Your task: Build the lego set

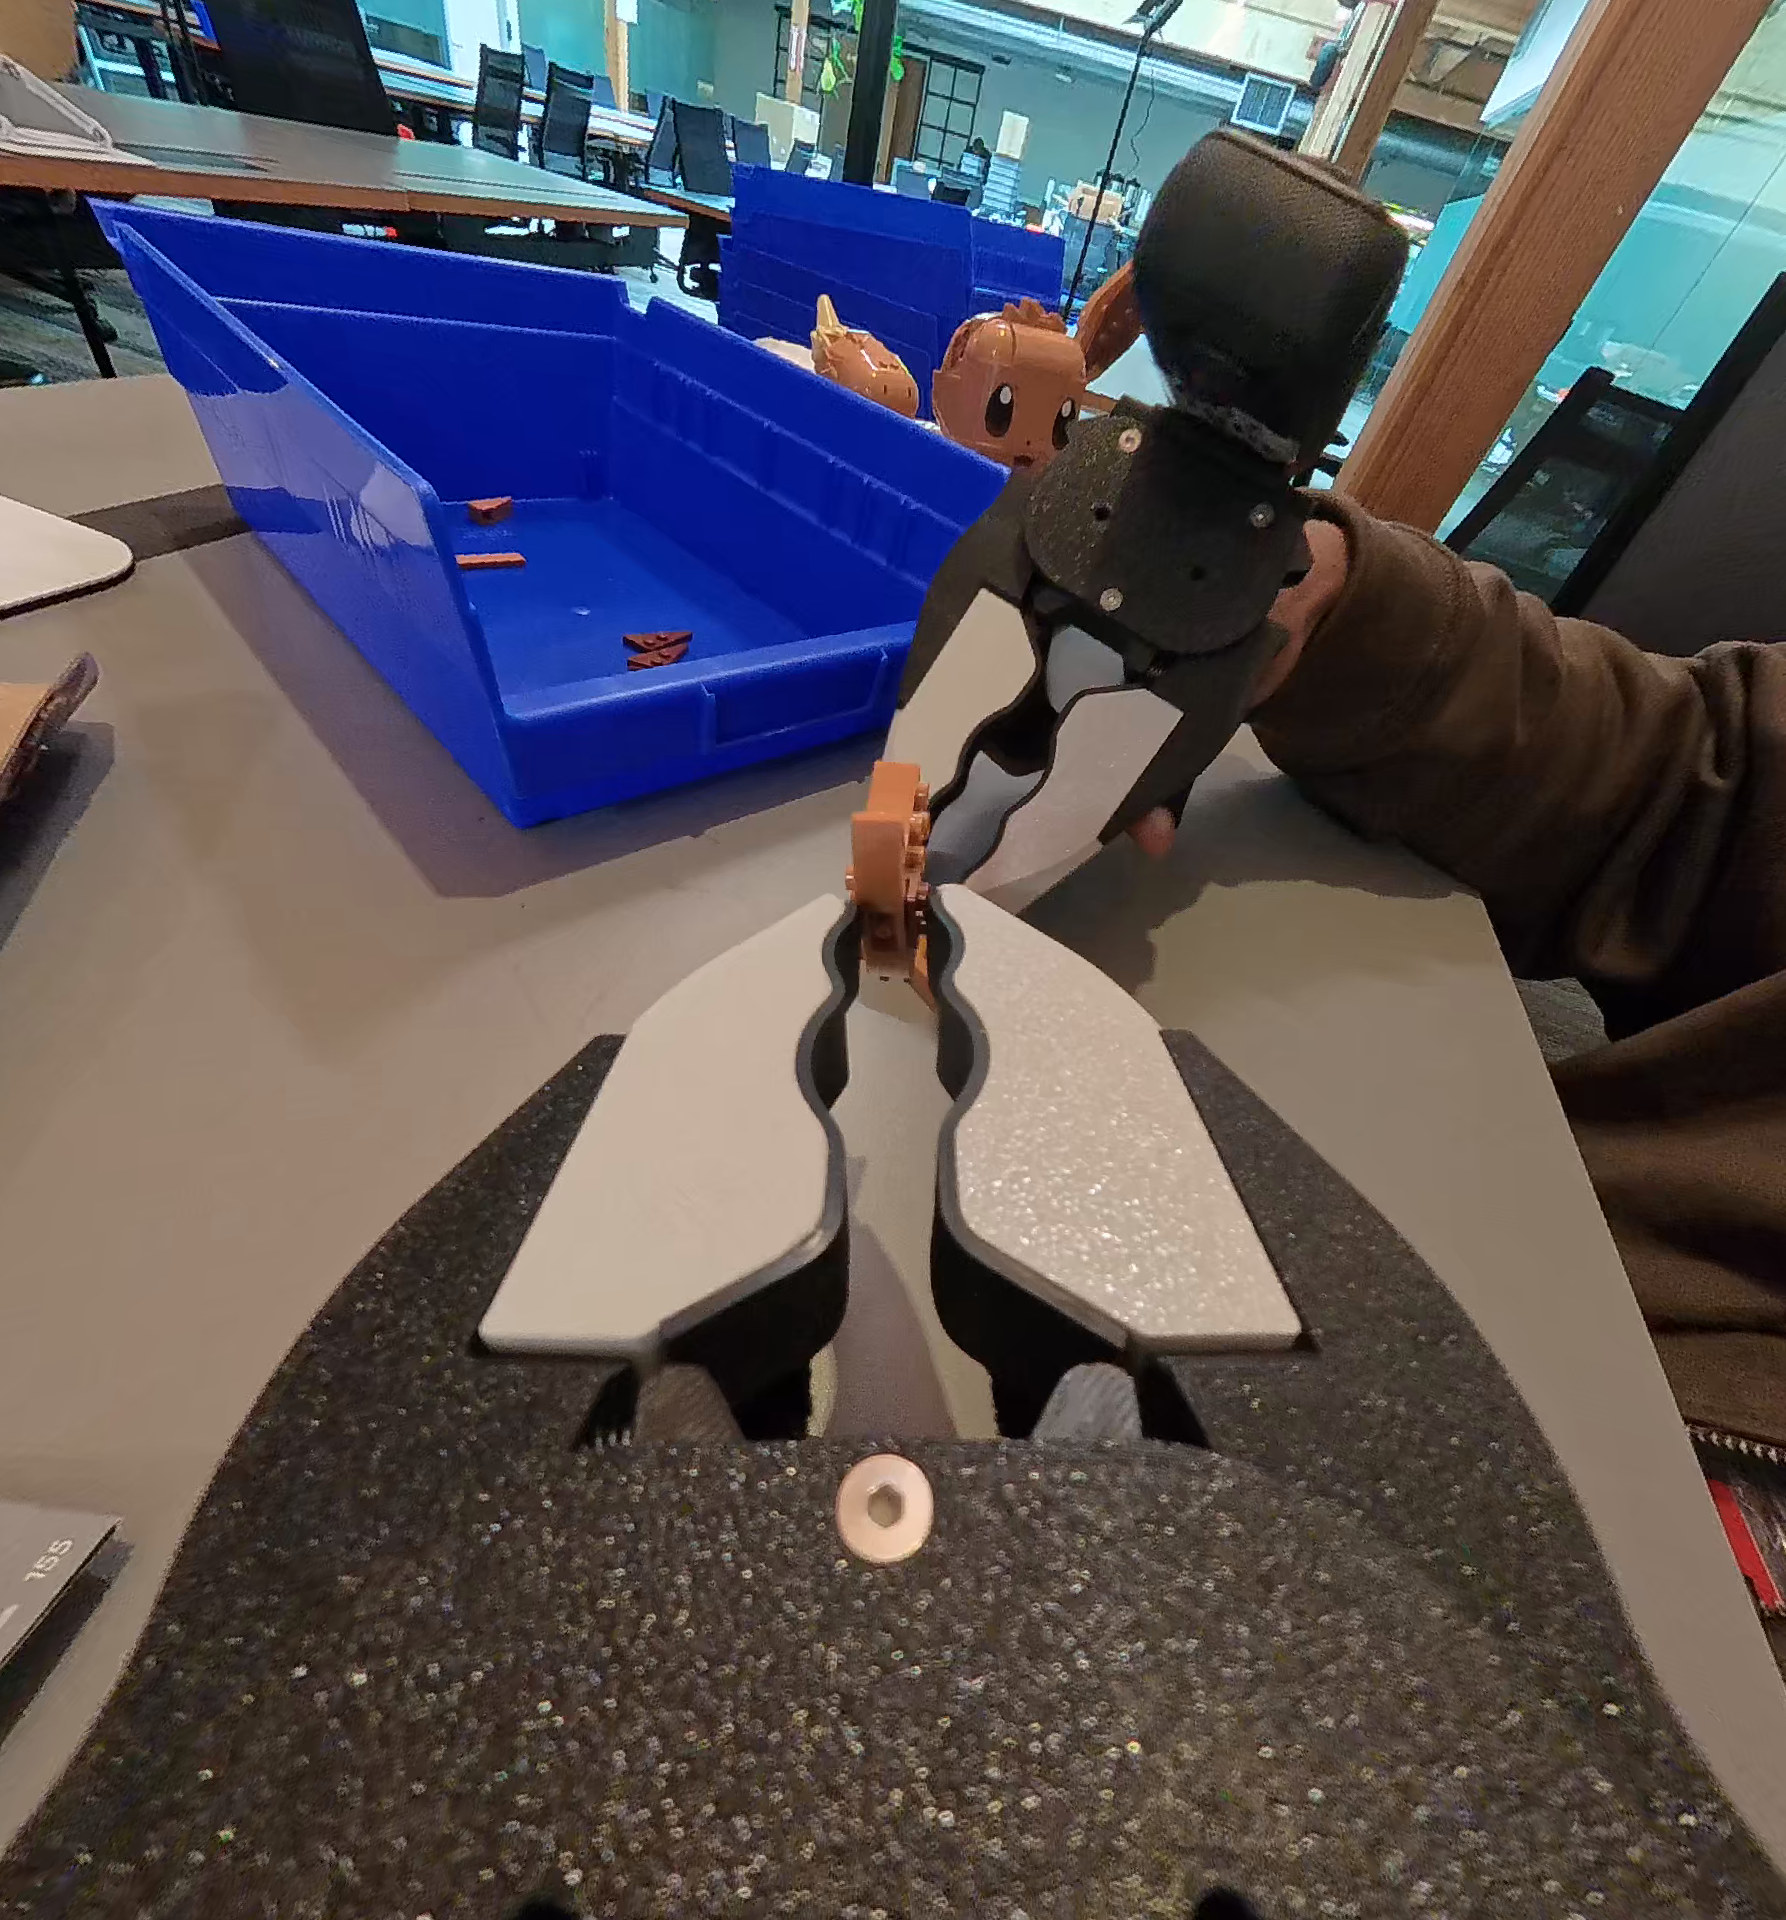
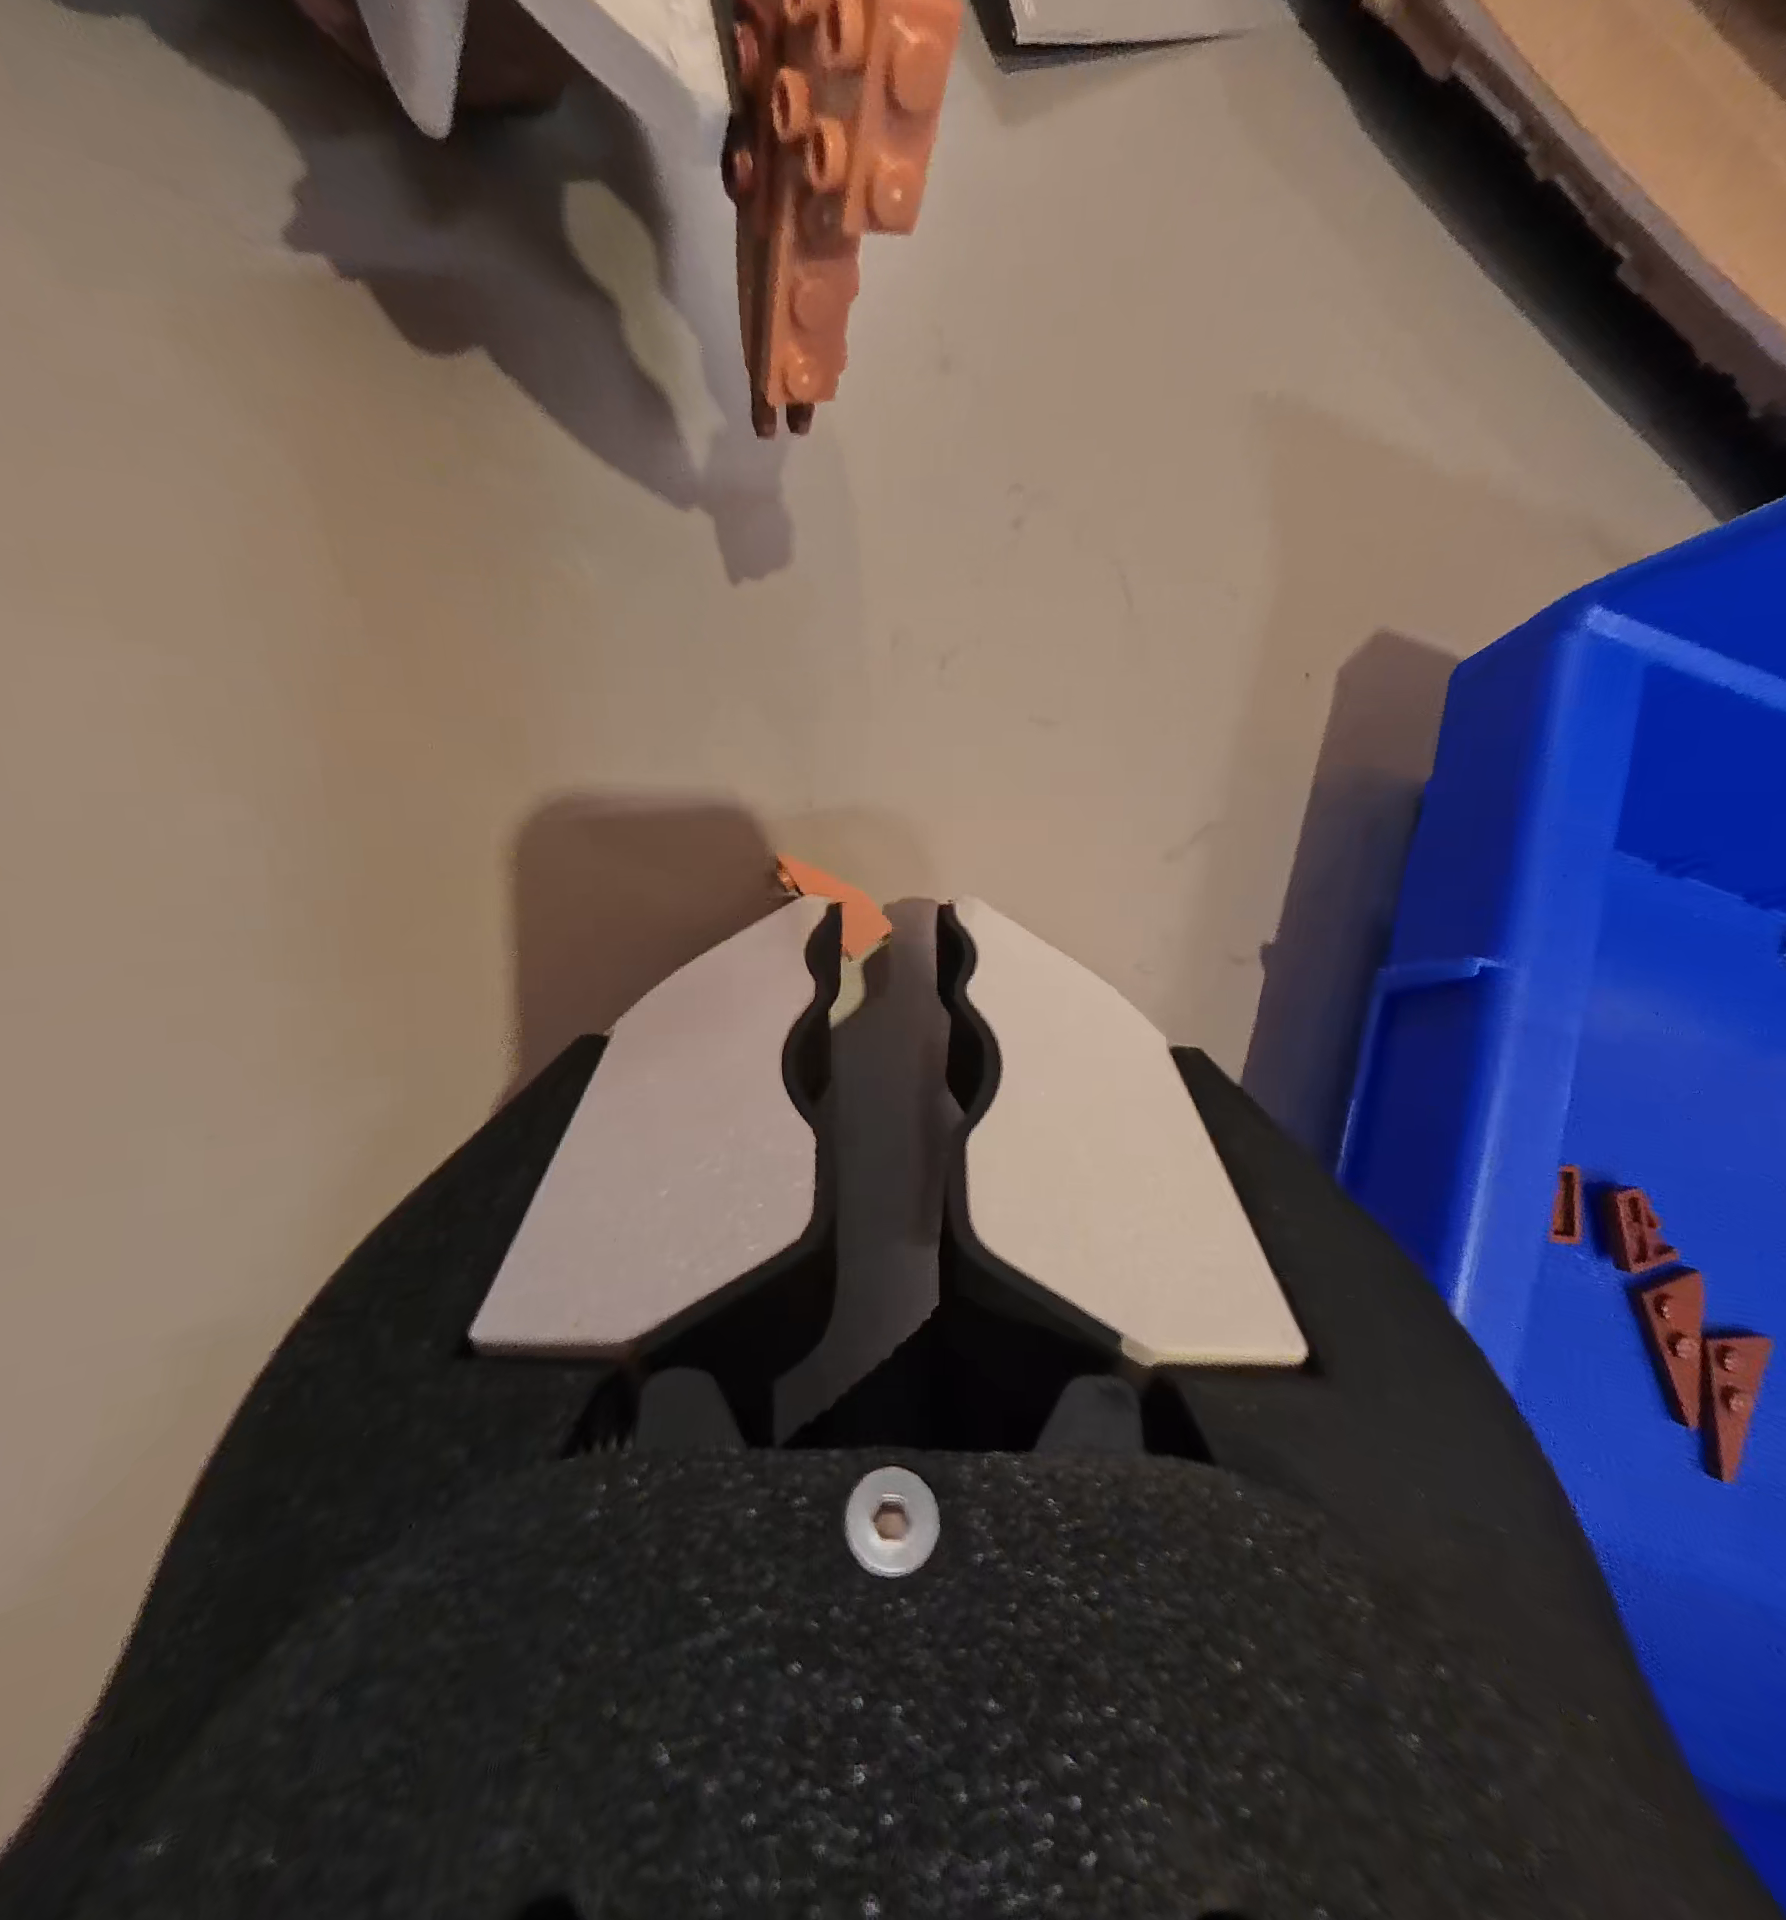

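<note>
The left gripper (image 1: 889, 914) is clamped on a light-brown brick assembly (image 1: 891, 844), both pads pressed to its sides, the stack of studded plates standing up out of the fingertips at the centre of the left wrist frame. In the right wrist view that same assembly (image 2: 835, 197) hangs at the top centre, above the grey table (image 2: 245, 623). The right gripper (image 2: 884, 920) has its jaws a little apart; a small orange plate (image 2: 847, 914) lies by its left fingertip on the table, with a clear gap to the other pad, so it is not gripped. A blue bin (image 2: 1616, 935) sits at the right edge of that frame, with 4 dark-brown pieces (image 2: 1678, 1320) on its floor. In the left wrist view's upper middle, behind the bin, stands a brown brick-built figure (image 1: 1008, 390)
</note>
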{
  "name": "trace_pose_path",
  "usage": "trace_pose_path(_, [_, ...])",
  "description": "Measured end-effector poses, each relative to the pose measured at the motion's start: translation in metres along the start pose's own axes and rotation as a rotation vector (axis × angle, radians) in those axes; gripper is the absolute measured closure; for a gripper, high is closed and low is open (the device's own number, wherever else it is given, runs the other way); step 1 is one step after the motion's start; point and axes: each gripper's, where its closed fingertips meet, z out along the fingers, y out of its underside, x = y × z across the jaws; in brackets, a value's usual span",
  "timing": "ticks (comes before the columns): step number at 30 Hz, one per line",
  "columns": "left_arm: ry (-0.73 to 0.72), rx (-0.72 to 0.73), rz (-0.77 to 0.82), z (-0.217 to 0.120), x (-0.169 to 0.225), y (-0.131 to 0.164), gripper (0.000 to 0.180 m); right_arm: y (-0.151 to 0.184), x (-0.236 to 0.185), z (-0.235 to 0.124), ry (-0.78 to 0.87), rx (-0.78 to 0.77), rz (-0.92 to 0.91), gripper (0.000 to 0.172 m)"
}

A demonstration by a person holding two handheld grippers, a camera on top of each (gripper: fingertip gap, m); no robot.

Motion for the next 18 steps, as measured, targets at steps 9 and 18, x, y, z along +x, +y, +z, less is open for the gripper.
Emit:
trace_pose_path(9, [0.0,-0.001,0.006,0.0,0.001,-0.001,0.169,0.008,-0.002,0.003,-0.021,-0.034,0.012,0.154])
trace_pose_path(18, [-0.004,0.002,0.009,0.0,0.0,-0.001,0.169,-0.002,0.016,0.0,0.089,0.022,-0.007,0.155])
